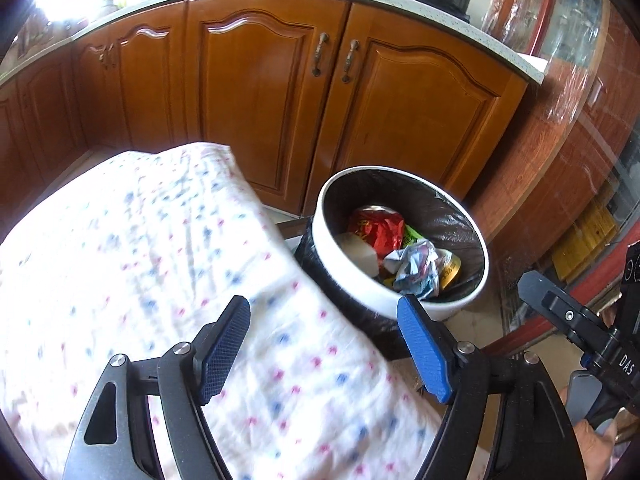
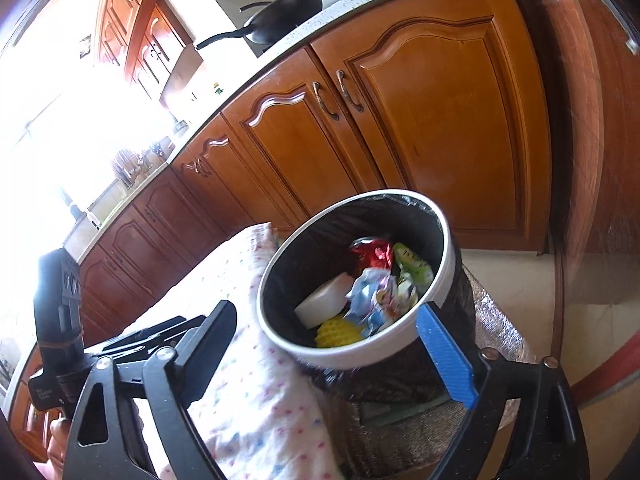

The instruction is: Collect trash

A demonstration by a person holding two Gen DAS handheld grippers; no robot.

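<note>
L claw (image 1: pixel 324 334) w/ jaws spread apart, nothing between the blue pads (image 1: pixel 224 346); it hangs over the spotted cloth (image 1: pixel 160 264) covering the bench. Trash bin (image 1: pixel 400 308), white rim w/ black liner, sits just ahead & right of it, beside the cloth edge. Inside: red wrapper (image 1: pixel 376 228), crumpled blue-white wrapper (image 1: pixel 416 268), white block (image 1: pixel 360 252), green bit behind.

R claw (image 2: pixel 336 340) also wide apart, empty; bin (image 2: pixel 352 354) directly ahead between its fingers' line, near rim close to the right pad (image 2: pixel 446 354). Same trash in view plus a yellow textured item (image 2: pixel 334 334) nearest the claw. L claw's body (image 2: pixel 60 300) shows far left of R claw. Wooden cabinets (image 2: pixel 400 120) beyond the bin.
</note>
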